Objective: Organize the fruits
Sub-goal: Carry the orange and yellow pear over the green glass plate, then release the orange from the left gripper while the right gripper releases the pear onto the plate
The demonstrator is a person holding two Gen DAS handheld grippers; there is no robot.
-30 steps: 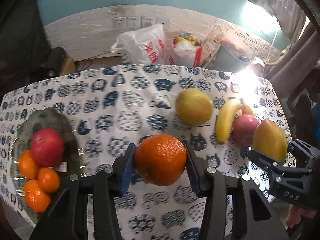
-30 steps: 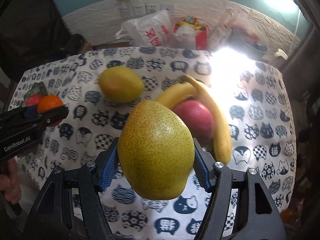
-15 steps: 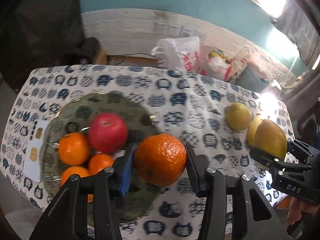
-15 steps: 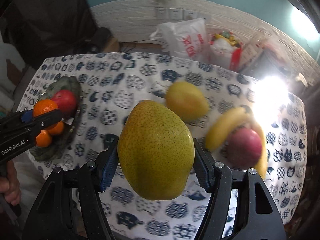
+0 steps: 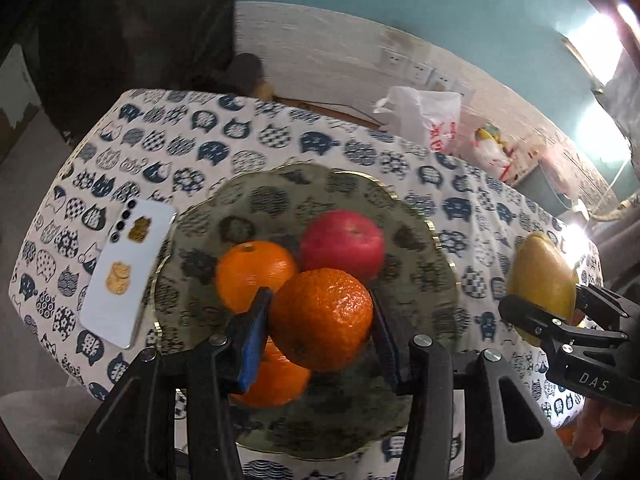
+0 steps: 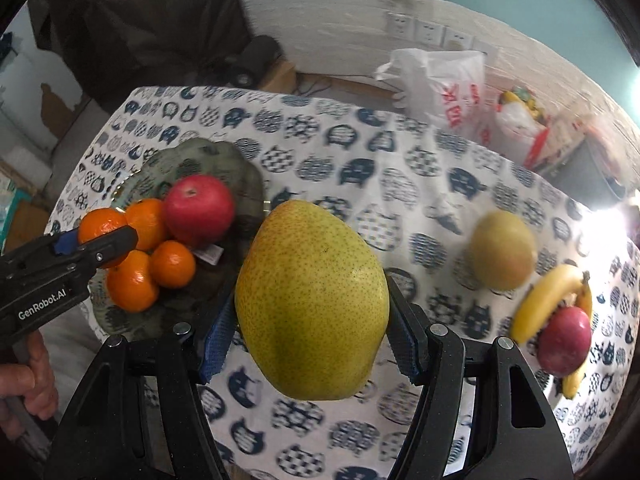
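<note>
I have both tongs loaded: the left tongs (image 5: 320, 316) are pinching a mandarin orange (image 5: 322, 320) between their blue pads, and the right tongs (image 6: 312, 328) are clamped on a large green-yellow pear (image 6: 312, 300), gripped across its wide middle. From the left wrist view, my orange hangs over the glass plate (image 5: 416, 216), which sits near the left edge of the desk (image 5: 280, 132) on the cat-print cloth. The plate already carries a red apple (image 5: 342, 242) and 3 oranges, counted in the right wrist view, one of them (image 5: 256, 272) just behind my left pad. A white phone (image 5: 124, 276) lies touching or just beside the plate's left rim. My pear hangs above bare cloth, to the right of the plate. A second pear (image 6: 502, 250), a banana (image 6: 544, 300) and another red apple (image 6: 564, 346) wait near the desk's right edge. My worry is the landing: the pile sits toward my side of the plate, so an orange released on top of it could roll off the shallow rim and onto the phone or off the desk's near edge. The pear is heavy and smooth; a loose grip could let it slip. With both tongs converging on 1 plate, they could also knock each other.
</note>
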